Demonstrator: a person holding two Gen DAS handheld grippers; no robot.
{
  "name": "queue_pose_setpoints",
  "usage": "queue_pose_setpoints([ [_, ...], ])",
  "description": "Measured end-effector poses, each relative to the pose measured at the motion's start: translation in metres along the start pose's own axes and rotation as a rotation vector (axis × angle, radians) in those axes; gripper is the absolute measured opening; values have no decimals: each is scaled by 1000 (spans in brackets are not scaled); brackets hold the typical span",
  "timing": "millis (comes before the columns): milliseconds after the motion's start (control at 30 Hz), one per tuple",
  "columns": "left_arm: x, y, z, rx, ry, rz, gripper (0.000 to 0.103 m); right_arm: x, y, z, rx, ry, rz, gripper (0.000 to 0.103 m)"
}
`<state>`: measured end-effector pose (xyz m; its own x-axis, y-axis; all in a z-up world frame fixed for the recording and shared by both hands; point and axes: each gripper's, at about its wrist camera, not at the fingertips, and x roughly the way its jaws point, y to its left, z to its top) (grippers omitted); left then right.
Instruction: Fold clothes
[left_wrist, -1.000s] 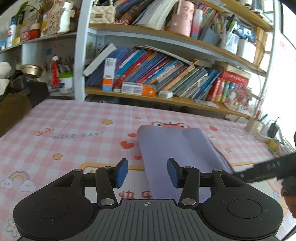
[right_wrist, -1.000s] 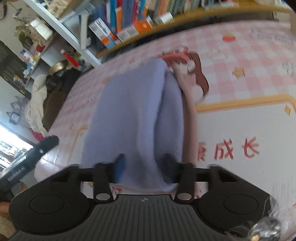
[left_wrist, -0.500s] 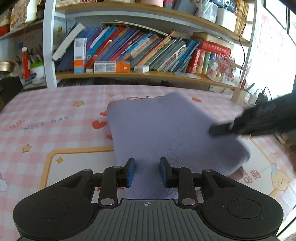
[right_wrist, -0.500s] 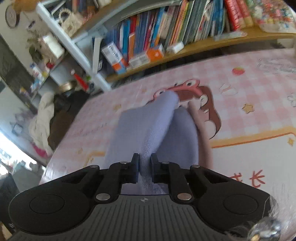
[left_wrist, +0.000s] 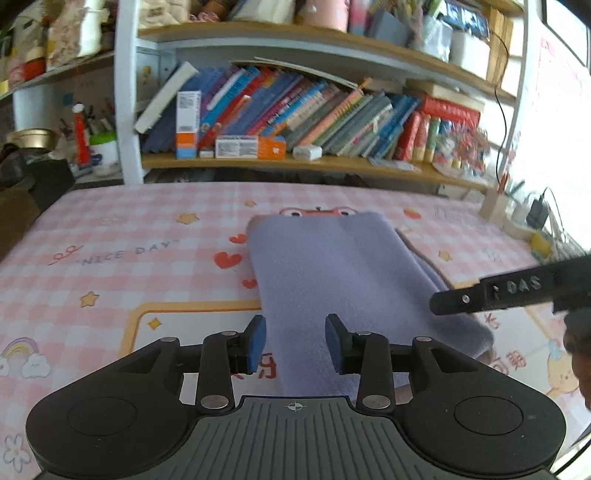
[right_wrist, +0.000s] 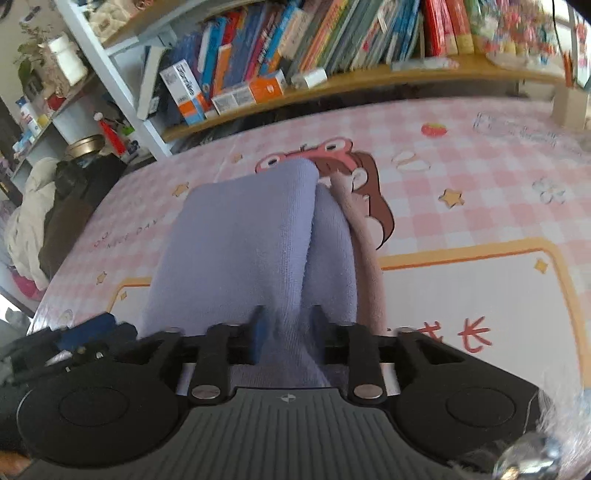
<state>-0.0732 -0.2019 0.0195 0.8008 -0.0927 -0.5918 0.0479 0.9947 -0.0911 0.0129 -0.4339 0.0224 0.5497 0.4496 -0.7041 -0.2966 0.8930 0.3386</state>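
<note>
Fold completed: lilac garment (left_wrist: 343, 280) lies flat mid-tabletop (left_wrist: 110, 236). Left tongs (left_wrist: 295, 341) and right tongs (right_wrist: 286, 328) have just been opening; both straddle its near hem, releasing it. Next: withdraw, then smooth

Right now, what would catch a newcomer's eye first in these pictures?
The folded lavender cloth lying mid-table on the pink checked cartoon tablecloth, with both grippers at its near edge. Behind the table, a wooden shelf holds a crowded row of leaning colourful books.
</note>
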Motion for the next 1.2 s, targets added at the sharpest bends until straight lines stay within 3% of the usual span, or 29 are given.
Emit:
queue_pose_setpoints([
  [100,-11,0,-3,-2,-1,-5,38,-16,7,-9,-33,-17,-40,54],
  [167,-17,-1,-8,0,4,-14,51,-25,11,-16,-55,-21,-71,62],
  [300,-19,-3,-14,18,40,-25,53,-36,16,-35,-70,-14,-137,73],
  [500,-18,-5,-22,50,87,-64,75,-45,18,-53,-24,-9,-181,84],
  [733,-19,1,-32,70,130,-83,89,-48,21,-72,38,23,-260,87],
  [1200,-16,19,-44,0,204,-145,93,-47,37,-91,50,69,-300,92],
])
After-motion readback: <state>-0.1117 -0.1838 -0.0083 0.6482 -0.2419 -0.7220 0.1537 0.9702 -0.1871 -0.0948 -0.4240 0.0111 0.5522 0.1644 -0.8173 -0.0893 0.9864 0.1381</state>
